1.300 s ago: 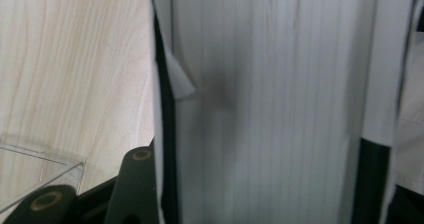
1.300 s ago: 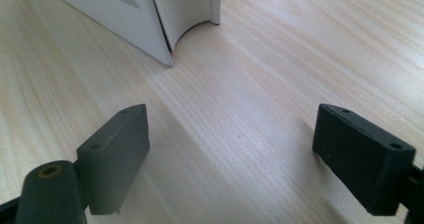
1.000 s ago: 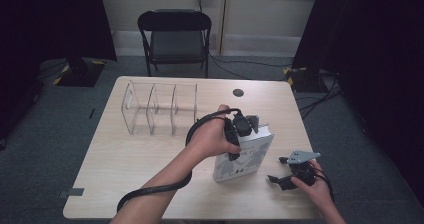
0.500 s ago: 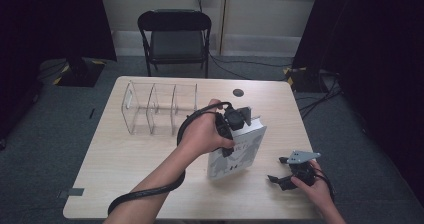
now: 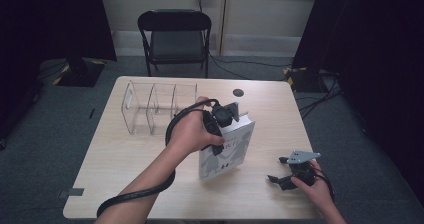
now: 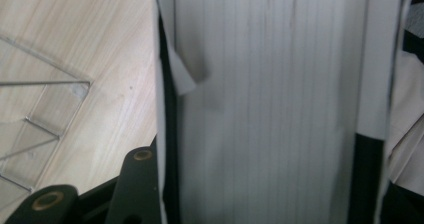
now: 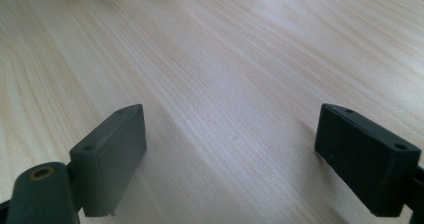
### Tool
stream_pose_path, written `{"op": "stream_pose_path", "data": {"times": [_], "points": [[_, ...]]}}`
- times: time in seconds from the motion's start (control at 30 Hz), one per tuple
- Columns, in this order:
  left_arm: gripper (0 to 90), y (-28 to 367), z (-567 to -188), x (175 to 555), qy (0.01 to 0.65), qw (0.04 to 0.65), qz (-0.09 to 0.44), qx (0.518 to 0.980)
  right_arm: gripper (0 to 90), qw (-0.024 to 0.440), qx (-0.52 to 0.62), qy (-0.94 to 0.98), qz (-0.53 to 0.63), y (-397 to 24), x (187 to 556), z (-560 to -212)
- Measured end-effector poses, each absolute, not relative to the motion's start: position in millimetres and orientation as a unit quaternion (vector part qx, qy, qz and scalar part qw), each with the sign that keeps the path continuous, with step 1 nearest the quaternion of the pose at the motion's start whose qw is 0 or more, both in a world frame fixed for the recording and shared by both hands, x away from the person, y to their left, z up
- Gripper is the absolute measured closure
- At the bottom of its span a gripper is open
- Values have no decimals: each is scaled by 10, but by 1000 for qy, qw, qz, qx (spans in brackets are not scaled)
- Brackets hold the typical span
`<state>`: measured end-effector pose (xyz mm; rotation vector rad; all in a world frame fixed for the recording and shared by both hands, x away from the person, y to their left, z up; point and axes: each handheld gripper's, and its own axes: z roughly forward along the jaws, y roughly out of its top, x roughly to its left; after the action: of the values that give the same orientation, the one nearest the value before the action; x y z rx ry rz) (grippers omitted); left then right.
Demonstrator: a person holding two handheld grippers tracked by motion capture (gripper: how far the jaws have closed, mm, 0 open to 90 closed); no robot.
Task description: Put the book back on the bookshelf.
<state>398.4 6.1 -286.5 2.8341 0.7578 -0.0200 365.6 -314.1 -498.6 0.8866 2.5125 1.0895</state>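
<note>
A thick book (image 5: 227, 153) with a pale grey cover stands tilted near the middle of the table (image 5: 125, 174), its lower edge close to the wood. My left gripper (image 5: 223, 125) is shut on the book's upper part, with a hand wrapped around the gripper. In the left gripper view the book's page edges (image 6: 270, 84) sit between the two black jaws of the left gripper (image 6: 255, 181). My right gripper (image 5: 281, 179) rests at the table's front right, open. In the right gripper view the right gripper (image 7: 245, 154) has bare wood between its fingers.
A clear acrylic divider rack (image 5: 155, 109) stands at the back left of the table, just left of the book; its corner (image 6: 40, 129) is in the left gripper view. A small dark disc (image 5: 238, 92) lies at the back edge. A black folding chair (image 5: 175, 34) stands behind the table.
My left gripper has carried the book a little up and to the left, toward the rack. The right gripper has stayed put.
</note>
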Motion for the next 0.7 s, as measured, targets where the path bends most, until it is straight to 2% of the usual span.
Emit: {"op": "stream_pose_path", "data": {"times": [0.7], "points": [[529, 357, -2817, 3987, 294, 99, -11, 950, 125, 131, 305, 865, 376, -3141, 3657, -4987]]}}
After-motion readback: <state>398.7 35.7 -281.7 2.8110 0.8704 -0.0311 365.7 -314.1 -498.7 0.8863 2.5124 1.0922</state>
